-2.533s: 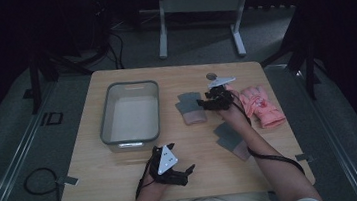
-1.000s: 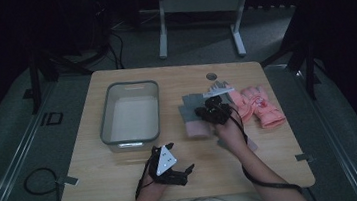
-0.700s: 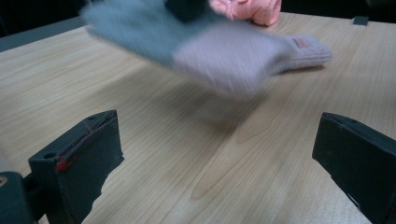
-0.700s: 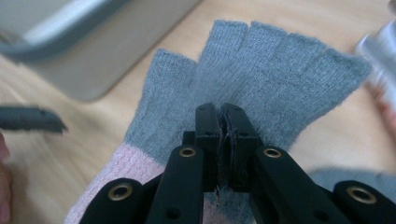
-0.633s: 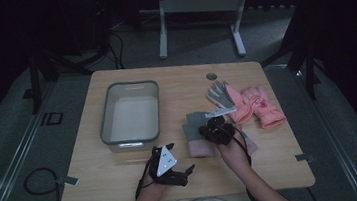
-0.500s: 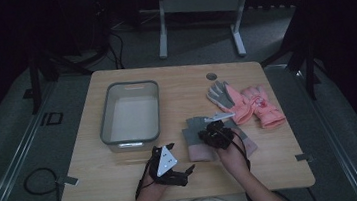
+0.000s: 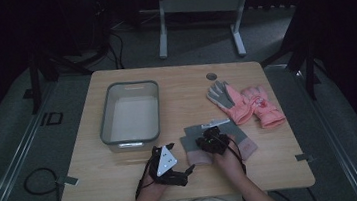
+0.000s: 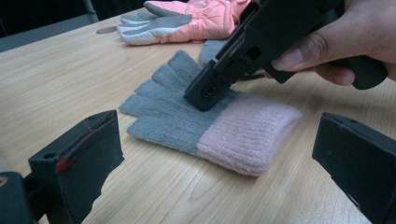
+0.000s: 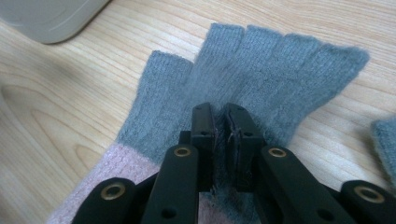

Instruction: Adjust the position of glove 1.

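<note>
Near the table's front edge, the left gripper (image 7: pixel 173 162) rests with jaws spread wide, holding nothing. Just beside it, the right gripper (image 9: pixel 219 122) is clenched on a pinch of knit of the grey glove (image 8: pixel 187 109), probably to drag it. Farther off lie a second grey glove (image 7: pixel 243 139), pink gloves (image 7: pixel 250 104) and a tub (image 7: pixel 130 113), none blocking

Both grippers are built in black. A grey three-cornered plate (image 7: pixel 165 161) is carried atop the left gripper (image 7: pixel 169 168); brass-ringed screw holes (image 9: pixel 181 151) are set in the right gripper (image 9: pixel 219 122).
</note>
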Demonstrator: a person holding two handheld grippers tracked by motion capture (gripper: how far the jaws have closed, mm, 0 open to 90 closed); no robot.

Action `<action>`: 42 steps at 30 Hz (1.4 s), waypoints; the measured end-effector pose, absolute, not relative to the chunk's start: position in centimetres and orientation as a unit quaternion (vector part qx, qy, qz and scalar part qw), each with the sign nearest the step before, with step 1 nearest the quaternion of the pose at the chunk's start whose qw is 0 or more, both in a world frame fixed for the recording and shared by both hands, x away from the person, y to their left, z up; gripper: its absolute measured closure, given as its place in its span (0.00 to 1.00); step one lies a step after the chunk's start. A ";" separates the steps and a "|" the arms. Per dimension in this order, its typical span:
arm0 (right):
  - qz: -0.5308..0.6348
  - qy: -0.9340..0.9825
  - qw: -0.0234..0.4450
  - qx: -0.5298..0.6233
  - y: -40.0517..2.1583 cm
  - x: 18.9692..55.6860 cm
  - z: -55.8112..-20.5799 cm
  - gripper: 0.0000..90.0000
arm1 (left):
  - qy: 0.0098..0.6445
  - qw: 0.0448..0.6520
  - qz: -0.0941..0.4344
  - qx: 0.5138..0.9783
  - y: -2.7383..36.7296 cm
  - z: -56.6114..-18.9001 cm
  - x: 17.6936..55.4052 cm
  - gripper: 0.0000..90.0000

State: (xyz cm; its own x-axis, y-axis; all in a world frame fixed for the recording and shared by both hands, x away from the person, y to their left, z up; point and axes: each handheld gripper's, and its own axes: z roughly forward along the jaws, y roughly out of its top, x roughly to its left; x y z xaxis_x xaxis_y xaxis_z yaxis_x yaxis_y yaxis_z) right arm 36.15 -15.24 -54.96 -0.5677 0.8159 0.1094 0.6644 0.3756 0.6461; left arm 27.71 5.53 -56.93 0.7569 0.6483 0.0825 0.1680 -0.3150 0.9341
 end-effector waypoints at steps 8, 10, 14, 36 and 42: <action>0.340 0.818 0.133 0.445 -15.7 36.2 -53.9 0.76 | 0.262 0.524 0.229 0.778 5.6 -56.9 27.7 0.01; 0.365 0.815 0.142 0.427 -17.1 36.5 -52.3 0.72 | 0.261 0.524 0.228 0.778 5.6 -56.9 27.7 0.01; 0.379 0.815 0.154 0.411 -19.1 37.0 -50.7 0.70 | 0.261 0.524 0.228 0.778 5.6 -56.9 27.7 0.01; 0.326 0.886 0.130 0.304 -29.3 38.9 -52.9 0.65 | 0.263 0.523 0.229 0.778 5.6 -56.9 27.8 0.01; 0.322 0.888 0.122 0.305 -29.0 39.0 -54.6 0.66 | 0.272 0.526 0.224 0.774 5.7 -56.9 27.9 0.01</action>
